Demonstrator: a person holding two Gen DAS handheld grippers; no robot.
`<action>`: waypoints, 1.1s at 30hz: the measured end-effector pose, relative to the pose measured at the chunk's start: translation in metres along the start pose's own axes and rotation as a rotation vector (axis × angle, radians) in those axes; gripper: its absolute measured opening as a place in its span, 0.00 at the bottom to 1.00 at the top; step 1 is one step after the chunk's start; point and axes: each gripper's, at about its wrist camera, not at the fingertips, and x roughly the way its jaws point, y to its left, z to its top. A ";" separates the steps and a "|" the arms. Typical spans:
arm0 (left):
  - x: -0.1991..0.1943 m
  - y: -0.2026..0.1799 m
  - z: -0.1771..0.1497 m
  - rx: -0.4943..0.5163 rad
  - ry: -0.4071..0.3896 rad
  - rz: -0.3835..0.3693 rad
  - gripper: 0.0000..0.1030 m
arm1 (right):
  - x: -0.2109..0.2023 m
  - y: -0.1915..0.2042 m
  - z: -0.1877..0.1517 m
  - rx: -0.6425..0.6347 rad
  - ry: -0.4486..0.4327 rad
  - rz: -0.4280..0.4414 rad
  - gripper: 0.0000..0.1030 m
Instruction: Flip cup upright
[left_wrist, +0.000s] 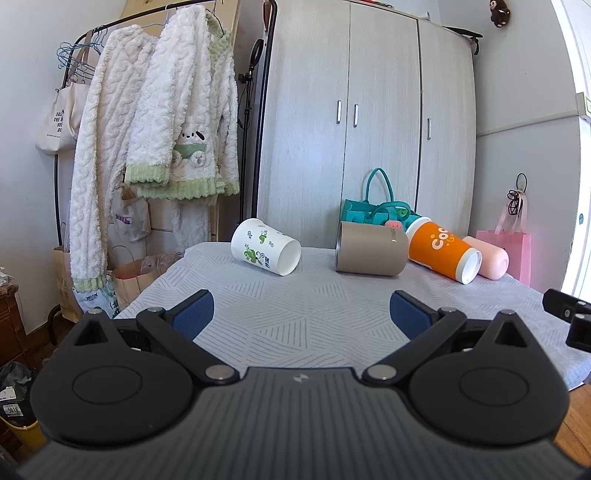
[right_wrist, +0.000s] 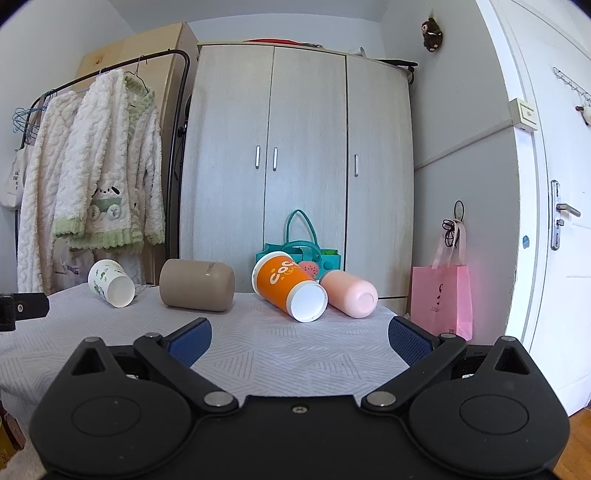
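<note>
Several cups lie on their sides along the far edge of the table (left_wrist: 295, 325): a white paper cup with green leaf print (left_wrist: 265, 246) (right_wrist: 110, 283), a beige cup (left_wrist: 371, 248) (right_wrist: 197, 284), an orange cup (left_wrist: 443, 251) (right_wrist: 288, 291) and a pink cup (left_wrist: 487, 256) (right_wrist: 349, 293). My left gripper (left_wrist: 301, 314) is open and empty, low over the near part of the table, well short of the cups. My right gripper (right_wrist: 299, 341) is open and empty, facing the orange cup from a distance.
A teal bag (left_wrist: 380, 206) stands behind the cups against a grey wardrobe (left_wrist: 351, 110). A clothes rack with white fleece garments (left_wrist: 159, 129) is at the left. A pink gift bag (right_wrist: 441, 295) stands on the floor by the white door (right_wrist: 554, 221).
</note>
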 end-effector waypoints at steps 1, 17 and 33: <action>0.000 0.000 0.000 0.000 0.001 0.000 1.00 | 0.000 0.000 0.000 0.000 -0.001 -0.001 1.00; -0.001 0.001 0.000 0.000 0.003 -0.001 1.00 | -0.002 0.000 -0.001 0.001 -0.005 -0.006 1.00; -0.001 0.001 0.000 0.000 0.004 -0.001 1.00 | -0.001 0.001 -0.001 -0.007 -0.004 -0.005 1.00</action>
